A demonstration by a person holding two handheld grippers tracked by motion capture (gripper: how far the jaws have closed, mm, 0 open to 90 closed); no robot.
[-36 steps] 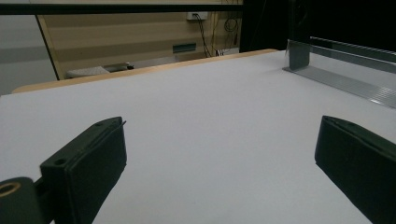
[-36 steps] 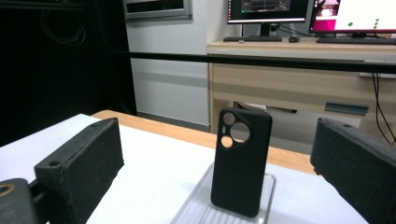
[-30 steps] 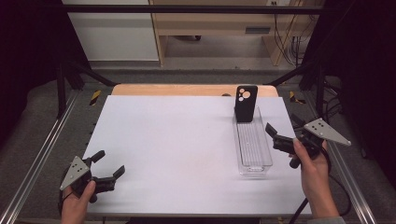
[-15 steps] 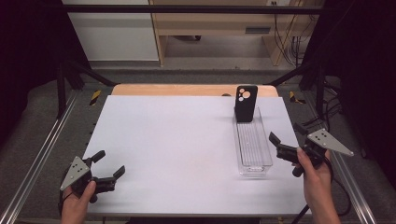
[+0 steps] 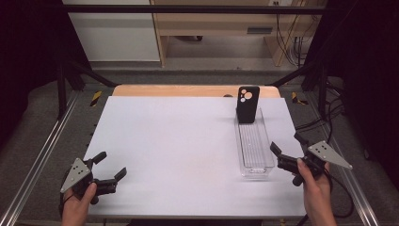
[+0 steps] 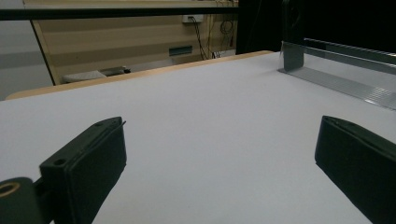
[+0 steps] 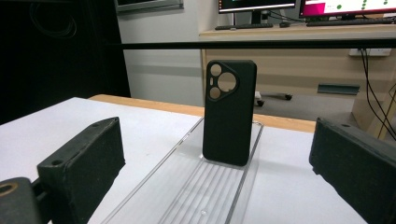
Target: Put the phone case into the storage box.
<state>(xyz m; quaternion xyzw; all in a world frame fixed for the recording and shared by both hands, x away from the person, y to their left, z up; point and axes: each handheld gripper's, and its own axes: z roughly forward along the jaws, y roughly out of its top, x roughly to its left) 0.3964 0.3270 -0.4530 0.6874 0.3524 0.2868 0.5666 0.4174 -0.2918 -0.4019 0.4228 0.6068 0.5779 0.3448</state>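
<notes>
1. I see a white table (image 5: 179, 150) with a pale wooden strip along its far edge, framed by metal rails on the left and right
2. A clear plastic tray (image 5: 254, 147) lies on the right part of the table, its long side running away from me; its floor is ribbed
3. A black phone case (image 5: 247, 104) stands upright at the far end of the tray, leaning on the end wall, its camera cut-outs facing me
4. My left gripper (image 5: 111, 166) sits near the front left corner of the table, held in a hand (image 5: 77, 207); its jaws are wide apart with nothing between them
5. My right gripper (image 5: 288, 144) is just beside the near right end of the tray, held in a hand (image 5: 316, 193); its jaws are spread apart and hold nothing
6. In the right gripper view the phone case (image 7: 229, 112) stands between the two open jaws, farther off, inside the tray (image 7: 205, 191)
7. Beyond the table the floor is grey carpet, with a wooden bench, white cabinet panels and hanging cables; the right gripper view shows monitors and a keyboard on that bench
8. Both sides of the room are dark
</notes>
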